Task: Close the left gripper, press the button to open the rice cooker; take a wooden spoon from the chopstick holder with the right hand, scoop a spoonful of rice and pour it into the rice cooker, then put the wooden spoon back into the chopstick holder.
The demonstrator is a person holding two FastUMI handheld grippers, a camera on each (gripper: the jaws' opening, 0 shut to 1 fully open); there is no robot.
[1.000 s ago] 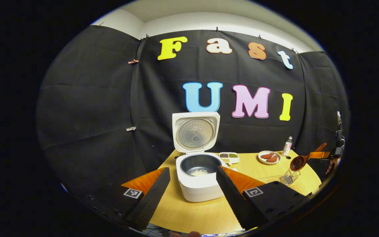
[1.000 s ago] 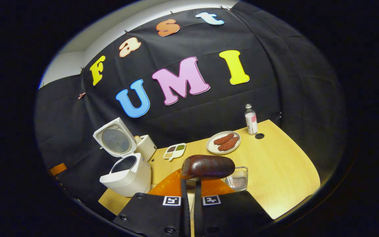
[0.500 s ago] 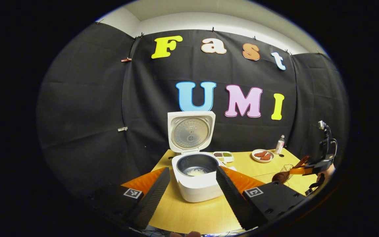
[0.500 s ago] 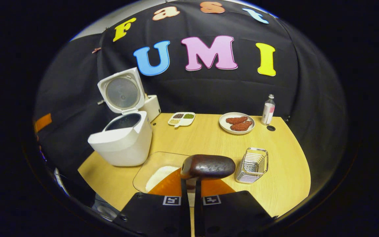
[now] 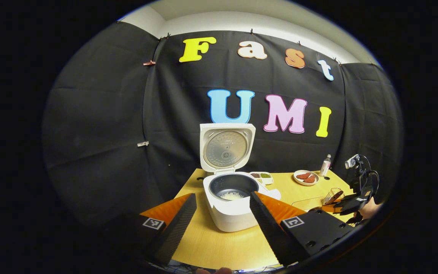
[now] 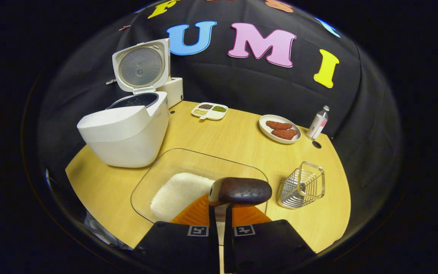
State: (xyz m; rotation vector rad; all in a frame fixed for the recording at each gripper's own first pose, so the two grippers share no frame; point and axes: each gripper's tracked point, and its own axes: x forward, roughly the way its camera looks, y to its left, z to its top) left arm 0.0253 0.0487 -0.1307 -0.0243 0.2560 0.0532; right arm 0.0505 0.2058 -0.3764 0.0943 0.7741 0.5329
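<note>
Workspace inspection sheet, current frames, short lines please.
Surface: wooden table, bare in the middle.
Job's things: rice cooker lid up, rice in pot; glass tray holding rice; wire chopstick holder; wooden spoon.
Clutter: divided dish, plate of food, bottle, white box behind the cooker.
Grippers: left gripper open; right gripper shut on wooden spoon.
Cables: on the right gripper in the left gripper view.
Surroundings: black cloth wall.

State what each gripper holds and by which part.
The right gripper grips the wooden spoon by its handle, close behind the bowl. The left gripper is open and holds nothing.
</note>
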